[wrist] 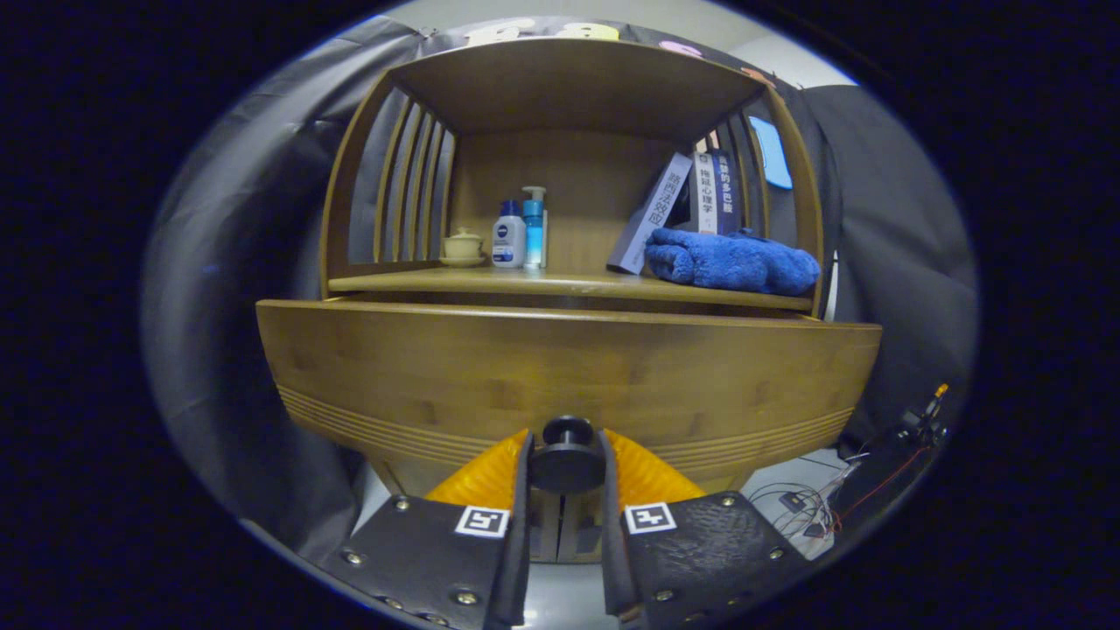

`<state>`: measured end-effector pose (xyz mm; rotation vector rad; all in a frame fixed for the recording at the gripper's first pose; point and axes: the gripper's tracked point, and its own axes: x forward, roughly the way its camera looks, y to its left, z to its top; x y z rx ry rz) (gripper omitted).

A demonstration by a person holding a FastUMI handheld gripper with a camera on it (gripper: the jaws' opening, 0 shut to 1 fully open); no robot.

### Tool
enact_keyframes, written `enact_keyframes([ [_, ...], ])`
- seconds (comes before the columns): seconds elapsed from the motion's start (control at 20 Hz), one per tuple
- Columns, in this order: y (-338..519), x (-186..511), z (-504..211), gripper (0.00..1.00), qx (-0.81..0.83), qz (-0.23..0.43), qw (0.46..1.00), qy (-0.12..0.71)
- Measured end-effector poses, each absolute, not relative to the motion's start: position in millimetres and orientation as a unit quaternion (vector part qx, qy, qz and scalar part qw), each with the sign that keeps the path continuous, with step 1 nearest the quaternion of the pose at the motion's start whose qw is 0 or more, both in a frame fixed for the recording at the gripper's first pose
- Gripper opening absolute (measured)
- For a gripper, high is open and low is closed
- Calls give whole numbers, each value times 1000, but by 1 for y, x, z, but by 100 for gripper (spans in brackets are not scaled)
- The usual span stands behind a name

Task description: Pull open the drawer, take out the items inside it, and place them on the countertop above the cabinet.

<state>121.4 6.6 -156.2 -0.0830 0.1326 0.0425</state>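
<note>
Between two fingers (525, 472), seemingly clamped: one drawer knob (567, 455).

The gripper (566, 468) has its jaws closed on the drawer (569, 376) knob (567, 457).

Smooth matt wooden drawer (569, 372), matt black knob (567, 455), fluffy blue cloth towel (733, 261)
</note>
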Motion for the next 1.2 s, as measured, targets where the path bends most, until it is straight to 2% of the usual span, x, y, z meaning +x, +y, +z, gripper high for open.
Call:
enact_keyframes([
  [0.3, 2, 67, -161, 34, -27, 30, 997, 63],
  [0.35, 3, 59, -165, 26, -29, 33, 997, 63],
  [0.6, 2, 24, -168, 26, -27, 36, 997, 61],
  [0.85, -1, 22, -170, 26, -27, 25, 996, 76],
  [0.9, -3, 21, -169, 37, -23, 22, 996, 82],
  [1.2, -28, 13, -126, 77, 3, -25, 996, 86],
])
